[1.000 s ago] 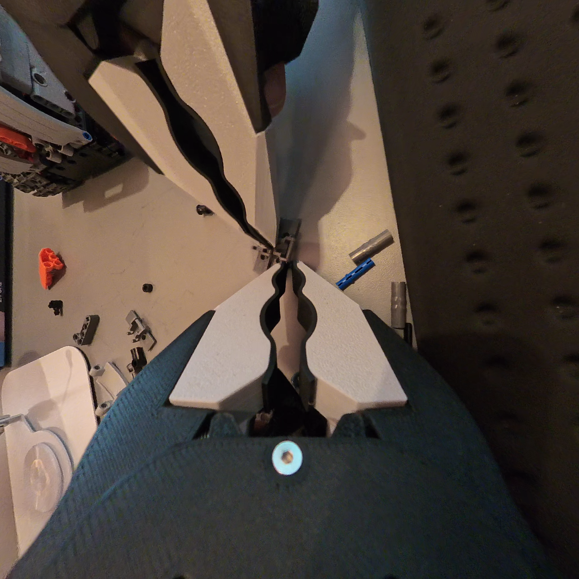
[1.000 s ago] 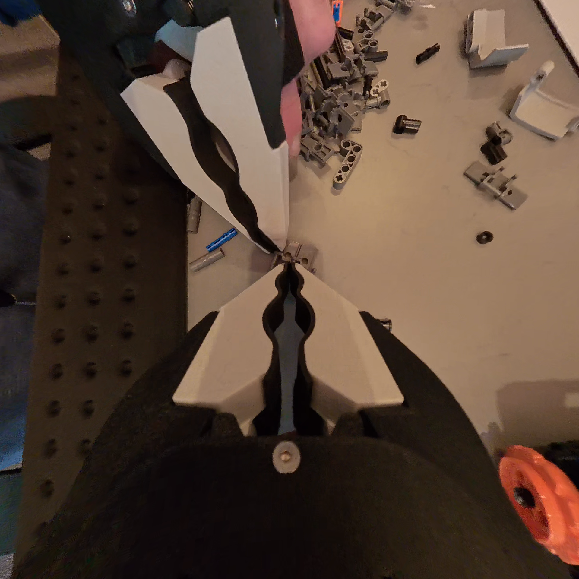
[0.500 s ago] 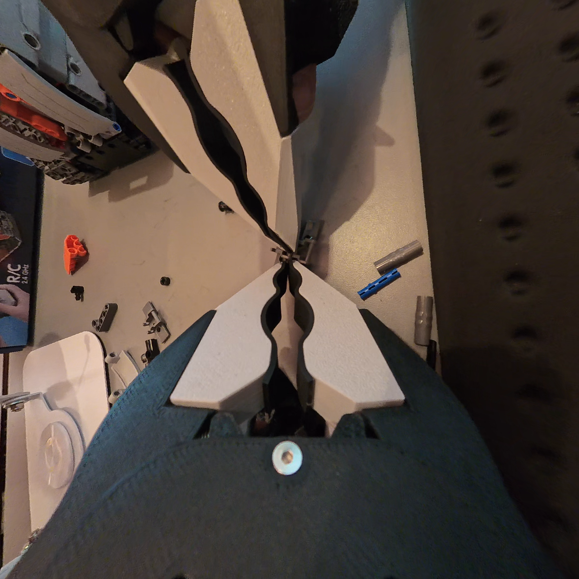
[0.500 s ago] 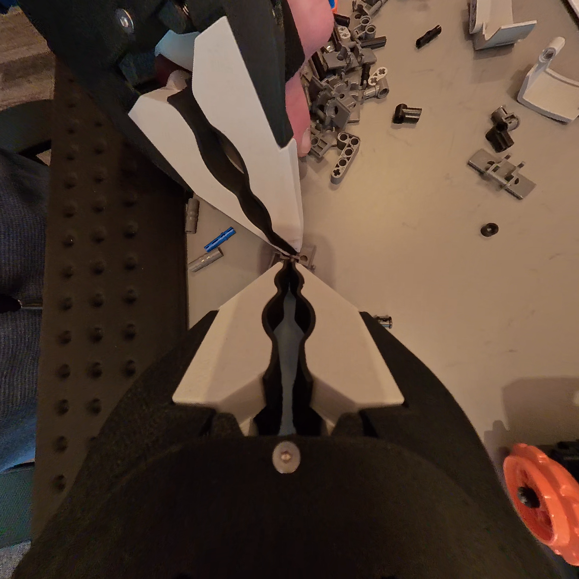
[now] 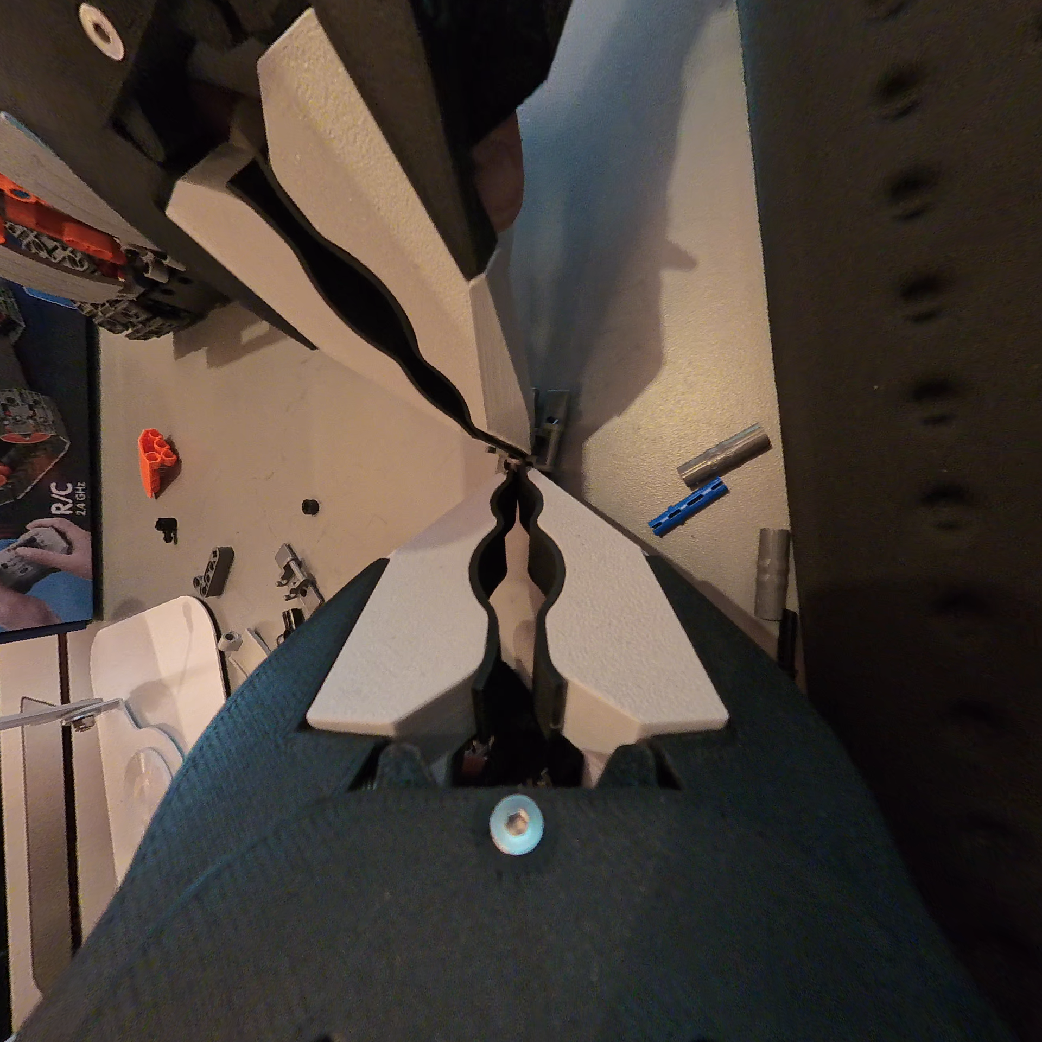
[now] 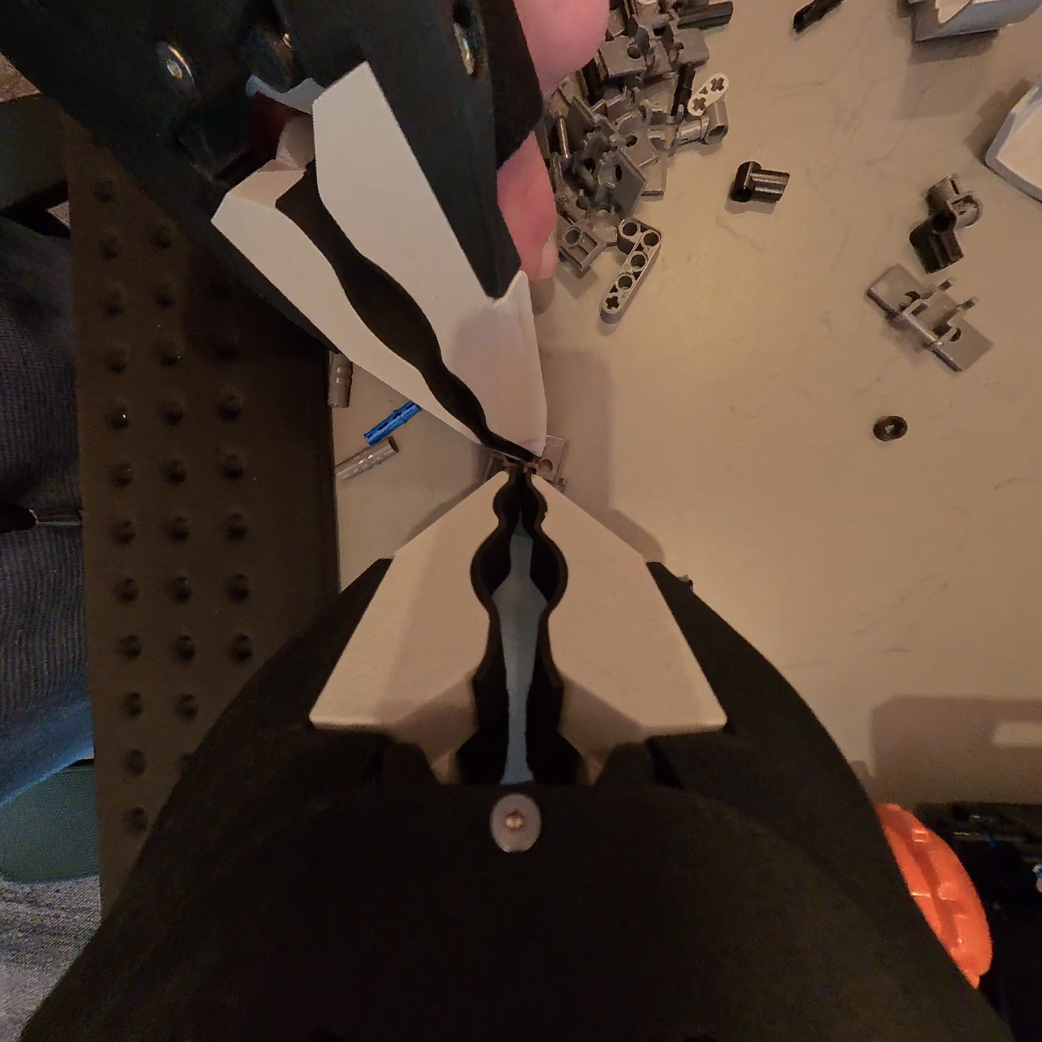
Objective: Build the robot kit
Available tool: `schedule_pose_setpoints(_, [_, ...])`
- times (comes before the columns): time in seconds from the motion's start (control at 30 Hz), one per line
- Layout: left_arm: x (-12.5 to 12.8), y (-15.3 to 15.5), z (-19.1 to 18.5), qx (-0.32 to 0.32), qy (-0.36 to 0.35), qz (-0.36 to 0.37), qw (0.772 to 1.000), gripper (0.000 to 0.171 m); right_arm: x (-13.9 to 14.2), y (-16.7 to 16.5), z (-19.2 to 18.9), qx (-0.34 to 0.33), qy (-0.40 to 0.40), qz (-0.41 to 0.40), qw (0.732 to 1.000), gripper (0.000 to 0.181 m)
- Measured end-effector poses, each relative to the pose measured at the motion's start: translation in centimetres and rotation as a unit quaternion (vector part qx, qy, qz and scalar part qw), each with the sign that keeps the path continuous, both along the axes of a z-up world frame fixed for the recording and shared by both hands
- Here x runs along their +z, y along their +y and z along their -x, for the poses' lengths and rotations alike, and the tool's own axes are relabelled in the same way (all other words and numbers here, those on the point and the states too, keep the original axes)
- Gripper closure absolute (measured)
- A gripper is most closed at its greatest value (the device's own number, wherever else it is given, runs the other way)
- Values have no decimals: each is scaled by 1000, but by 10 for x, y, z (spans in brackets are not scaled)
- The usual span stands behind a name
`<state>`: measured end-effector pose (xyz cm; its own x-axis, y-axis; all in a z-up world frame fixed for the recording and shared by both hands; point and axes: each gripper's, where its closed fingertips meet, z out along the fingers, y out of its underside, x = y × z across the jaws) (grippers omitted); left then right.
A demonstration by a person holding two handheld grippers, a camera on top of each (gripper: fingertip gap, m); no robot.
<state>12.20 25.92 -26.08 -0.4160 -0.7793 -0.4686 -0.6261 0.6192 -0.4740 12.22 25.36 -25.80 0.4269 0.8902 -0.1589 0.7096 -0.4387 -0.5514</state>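
My left gripper (image 5: 516, 471) and right gripper (image 6: 521, 473) meet tip to tip just above the beige table (image 6: 733, 507). Both are shut on one small grey building-toy piece (image 5: 550, 428), which juts out to the right of the tips and also shows in the right wrist view (image 6: 555, 457). In the left wrist view the right gripper (image 5: 504, 448) comes in from the upper left. In the right wrist view the left gripper (image 6: 516, 445) comes in from the upper left, with a person's fingers (image 6: 530, 214) behind it. Most of the piece is hidden by the fingertips.
A blue pin (image 5: 687, 512) and two grey tubes (image 5: 724, 454) (image 5: 771, 572) lie beside a dark studded panel (image 5: 902, 394). An orange piece (image 5: 158, 462), a printed box (image 5: 45, 479) and white plastic parts (image 5: 152, 665) lie left. A pile of grey pieces (image 6: 620, 141), a grey hinge assembly (image 6: 930, 321) and an orange wheel (image 6: 936, 902) lie right. My two grippers' fingertips are within a few centimetres of each other. From either gripper's tips it is about 5 cm to the blue pin (image 5: 687, 512). It is also in sight in the right wrist view (image 6: 392, 418).
Both grippers stay shut, tip to tip on the grey piece. They have drifted together over the table, and each now shows closer and larger in the other's view.
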Motion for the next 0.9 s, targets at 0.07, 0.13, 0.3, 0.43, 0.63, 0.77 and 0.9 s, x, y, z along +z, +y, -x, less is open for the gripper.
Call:
schedule_pose_setpoints(0.07, [0, 0, 0, -2, -4, -14, 1000, 171, 0, 0, 0, 0, -1, 3, 1000, 181])
schedule_pose_setpoints(0.13, [0, 0, 0, -4, -5, -28, 1000, 171, 0, 0, 1, -4, 12, 17, 1000, 181])
schedule_pose_setpoints(0.3, [0, -1, -1, -5, -16, -35, 999, 171, 3, 2, -1, -12, 28, 10, 999, 181])
schedule_pose_setpoints(0.43, [1, -2, -2, -5, -21, -42, 999, 171, 2, 2, -4, -8, 5, 1, 1000, 181])
schedule_pose_setpoints(0.63, [1, -4, -3, -9, -20, -55, 998, 171, 1, -1, -6, 6, -14, -9, 1000, 181])
schedule_pose_setpoints(0.77, [1, -4, -3, -11, -17, -65, 998, 171, 1, -1, -6, 13, -27, -19, 999, 181])
schedule_pose_setpoints(0.9, [1, -5, -3, -11, -17, -73, 997, 171, 1, -2, -6, 25, -39, -37, 998, 181])
